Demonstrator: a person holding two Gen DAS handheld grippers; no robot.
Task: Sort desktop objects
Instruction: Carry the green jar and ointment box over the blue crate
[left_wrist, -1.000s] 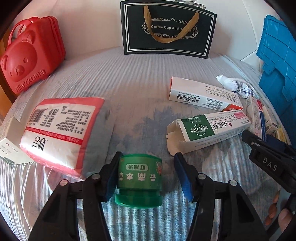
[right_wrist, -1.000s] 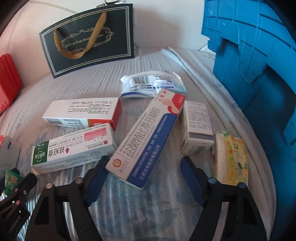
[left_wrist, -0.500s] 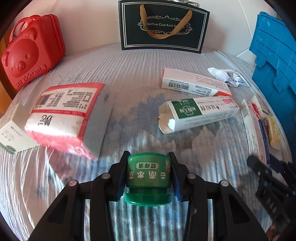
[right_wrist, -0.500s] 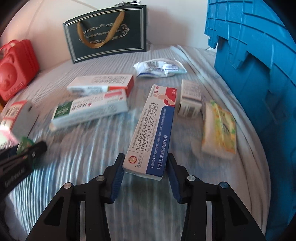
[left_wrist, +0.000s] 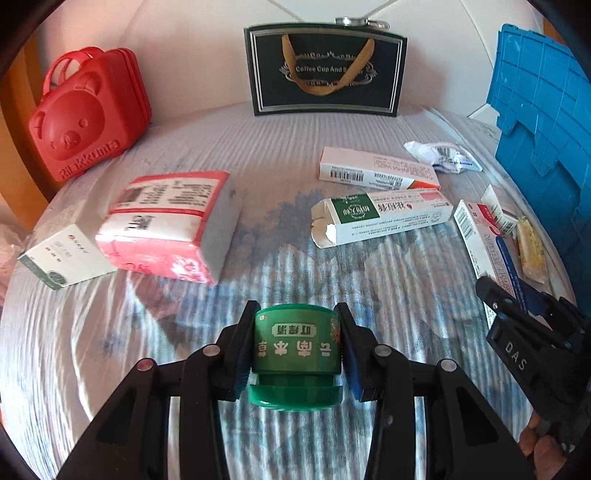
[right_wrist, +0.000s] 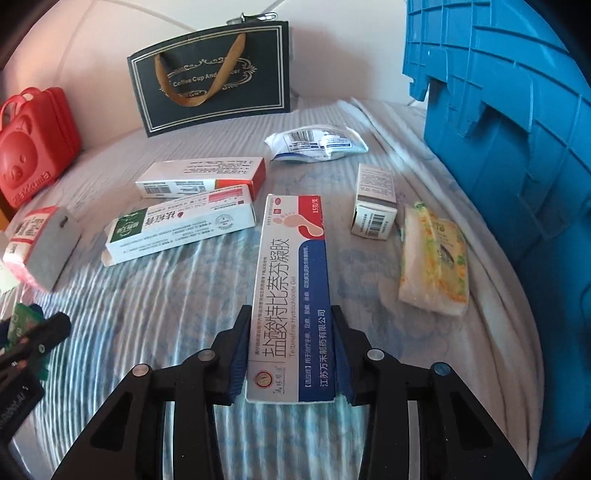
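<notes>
A grey-blue striped cloth (left_wrist: 295, 155) covers the tabletop in front of me, with a pale wall behind it. At the back stand a dark gift bag (left_wrist: 327, 70) and, off to the left, a red bear case (left_wrist: 88, 114); a blue crate (right_wrist: 509, 122) rises along the right edge.

My left tongs (left_wrist: 294, 349) are clamped on a green jar (left_wrist: 295, 354). The jar sits squarely between the two pads, lid end nearest the camera, its label reading upside down, and both pads press flat against its sides. Those tongs have just been closing and now grip it.

My right tongs (right_wrist: 288, 356) have also just been closing, around a blue-and-white box (right_wrist: 291, 295). The near end of the box lies between the pads, which press on its long edges, and the rest runs away from me over the cloth.

Further out on the left view lie a red-and-white pack (left_wrist: 170, 225) and just beside it a small white box (left_wrist: 64, 254). In the middle lie a green-and-white box (left_wrist: 380, 218) with an open flap and, behind it, a white-and-red box (left_wrist: 376, 170). Near the crate I see a crumpled packet (right_wrist: 317, 142), a small upright-printed box (right_wrist: 375, 201) and a yellow tissue pack (right_wrist: 436, 258) just beside it.
</notes>
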